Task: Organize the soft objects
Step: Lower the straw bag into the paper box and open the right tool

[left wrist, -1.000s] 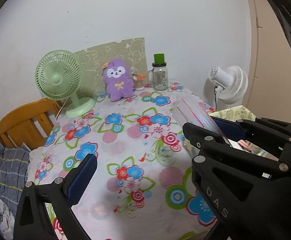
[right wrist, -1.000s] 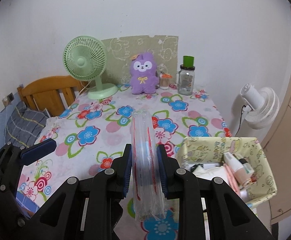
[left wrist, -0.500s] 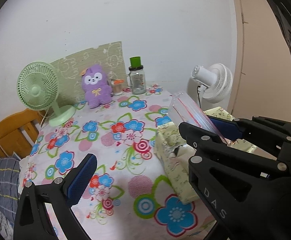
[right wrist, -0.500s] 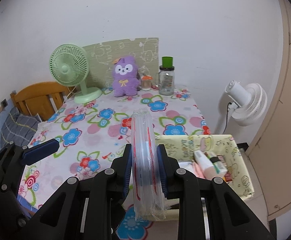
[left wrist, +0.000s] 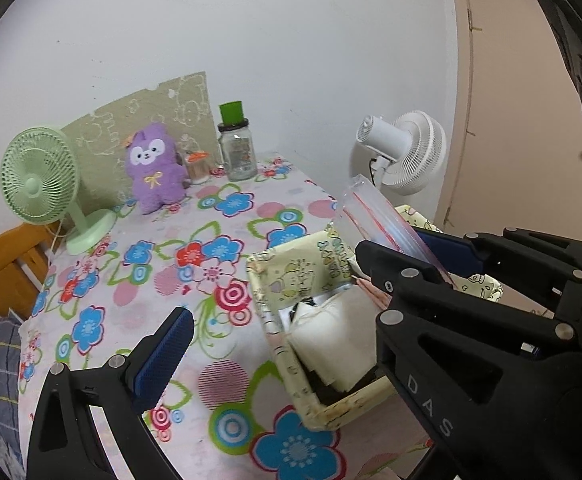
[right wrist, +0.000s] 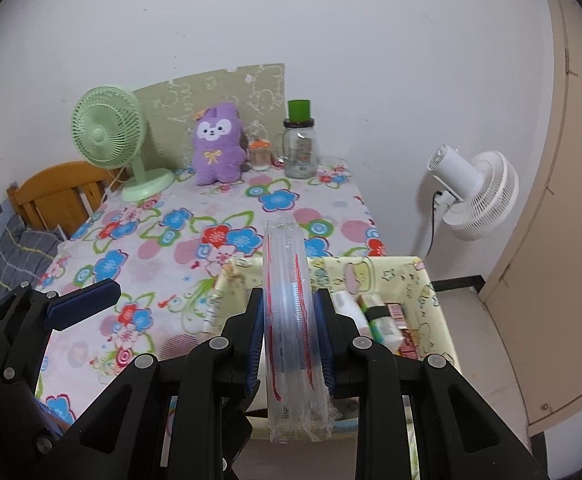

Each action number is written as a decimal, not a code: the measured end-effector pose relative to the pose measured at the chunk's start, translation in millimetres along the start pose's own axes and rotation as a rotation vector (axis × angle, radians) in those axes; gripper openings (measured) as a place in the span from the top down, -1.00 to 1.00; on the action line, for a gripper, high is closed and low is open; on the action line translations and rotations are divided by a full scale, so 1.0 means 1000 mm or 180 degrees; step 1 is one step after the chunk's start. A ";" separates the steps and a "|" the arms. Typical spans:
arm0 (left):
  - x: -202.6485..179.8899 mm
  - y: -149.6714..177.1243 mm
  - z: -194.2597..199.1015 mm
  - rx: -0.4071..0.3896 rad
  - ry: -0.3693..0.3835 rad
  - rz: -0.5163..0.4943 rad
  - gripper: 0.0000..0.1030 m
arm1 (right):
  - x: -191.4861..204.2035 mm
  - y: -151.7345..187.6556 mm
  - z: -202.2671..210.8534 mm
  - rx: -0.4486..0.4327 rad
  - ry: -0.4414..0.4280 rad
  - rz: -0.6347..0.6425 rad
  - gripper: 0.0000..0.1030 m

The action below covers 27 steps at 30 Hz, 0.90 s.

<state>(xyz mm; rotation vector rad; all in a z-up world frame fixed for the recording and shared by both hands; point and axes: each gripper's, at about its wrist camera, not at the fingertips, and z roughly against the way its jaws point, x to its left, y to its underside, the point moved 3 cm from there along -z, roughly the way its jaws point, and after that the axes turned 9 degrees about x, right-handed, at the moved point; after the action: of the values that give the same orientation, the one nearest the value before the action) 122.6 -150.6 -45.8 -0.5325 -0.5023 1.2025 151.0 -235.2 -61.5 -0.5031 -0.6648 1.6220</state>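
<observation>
- right gripper (right wrist: 289, 332) pinches clear plastic bag (right wrist: 291, 320) with red lines between its blue pads (right wrist: 255, 332); bag stands on edge, sticking out past the tips and hanging below them
- same bag (left wrist: 375, 220) in left view, clamped by right gripper (left wrist: 419, 256), tilted up-left over the basket
- left gripper (left wrist: 275, 344) spread wide, nothing between fingers; one blue pad (left wrist: 163, 356) at lower left over the cloth, the other finger out of frame
- left gripper finger (right wrist: 79, 304) also seen at left edge of right view, over the table
- basket (right wrist: 431, 292), yellow-green printed fabric, sits at the near right table edge; bag is held above its left part
- basket (left wrist: 267, 280) holds white folded soft item (left wrist: 327, 340) and dark stuff below it; right view shows small packets and tubes (right wrist: 383, 320) in its right half
- table (left wrist: 219, 248) covered in flowered cloth
- purple plush (right wrist: 217, 144) upright at far end against a green card (right wrist: 219, 88), near the wall
- green fan (right wrist: 109, 128) left of plush; jar (right wrist: 300, 148) with green cap right of it, small orange-lid pot (right wrist: 261, 154) between plush and jar
- white fan (right wrist: 475, 196) off the table at right
- wooden chair (right wrist: 57, 192) at left, plaid fabric (right wrist: 19, 252) below it
</observation>
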 end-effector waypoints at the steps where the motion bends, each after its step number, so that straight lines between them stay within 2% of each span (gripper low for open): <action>1: -0.003 -0.001 -0.003 0.0020 0.0008 -0.0010 -0.98 | -0.003 0.000 -0.002 0.0014 0.0000 -0.0012 0.48; 9: -0.015 -0.008 -0.026 0.0141 0.0053 -0.0057 -0.98 | -0.025 0.001 -0.022 0.0127 0.0006 -0.0092 0.48; 20: -0.020 -0.009 -0.058 0.0374 -0.0009 -0.0053 -0.98 | -0.039 0.005 -0.056 0.0348 -0.0094 -0.0162 0.47; 23: -0.020 -0.010 -0.064 0.0420 -0.0016 -0.0062 -0.98 | -0.041 0.007 -0.062 0.0372 -0.0094 -0.0209 0.38; 27: -0.022 -0.010 -0.067 0.0442 -0.0044 -0.0093 -0.98 | -0.046 0.007 -0.064 0.0385 -0.0060 -0.0266 -0.20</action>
<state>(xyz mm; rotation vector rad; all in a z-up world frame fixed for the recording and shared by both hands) 165.6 -182.5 -92.9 -0.3973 -0.4332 1.2042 194.8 -272.0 -115.5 -0.3678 -0.5902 1.5789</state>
